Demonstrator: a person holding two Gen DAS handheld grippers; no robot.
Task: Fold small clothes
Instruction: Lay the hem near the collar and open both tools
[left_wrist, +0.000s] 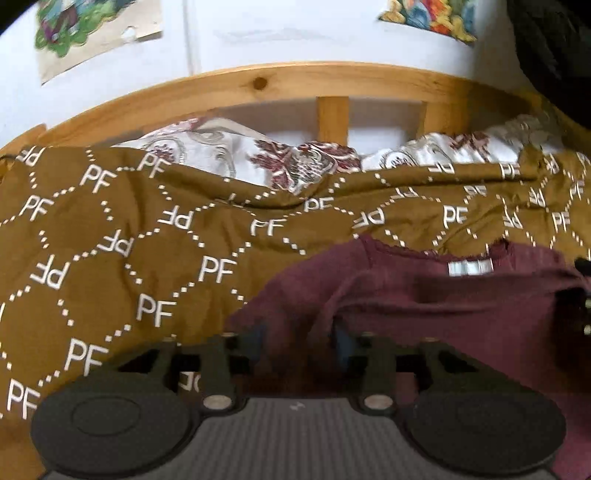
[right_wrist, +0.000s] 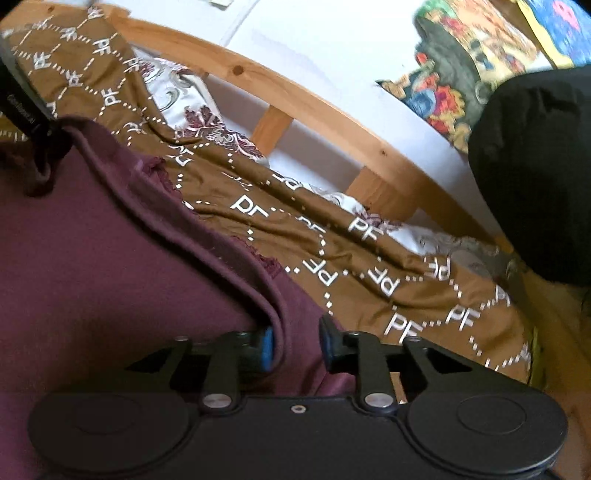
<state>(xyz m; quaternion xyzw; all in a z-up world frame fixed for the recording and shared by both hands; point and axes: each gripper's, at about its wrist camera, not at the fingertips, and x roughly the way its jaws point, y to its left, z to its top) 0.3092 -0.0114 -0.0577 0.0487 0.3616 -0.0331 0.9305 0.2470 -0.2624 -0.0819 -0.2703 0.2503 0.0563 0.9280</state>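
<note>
A: Maroon top (left_wrist: 424, 306) on the bed's brown blanket (left_wrist: 110, 240); left claw (left_wrist: 299, 345) parted over it, gripping nothing.
B: Right view shows its folded edge between right claw (right_wrist: 295, 345) pads, not pinched.

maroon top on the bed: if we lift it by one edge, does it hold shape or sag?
The maroon top will probably sag: it already lies in soft folds and its hem curls over itself between the right gripper's fingers. It looks like a thin knit, so likely light. It may drag the loose brown bedspread beneath.
</note>
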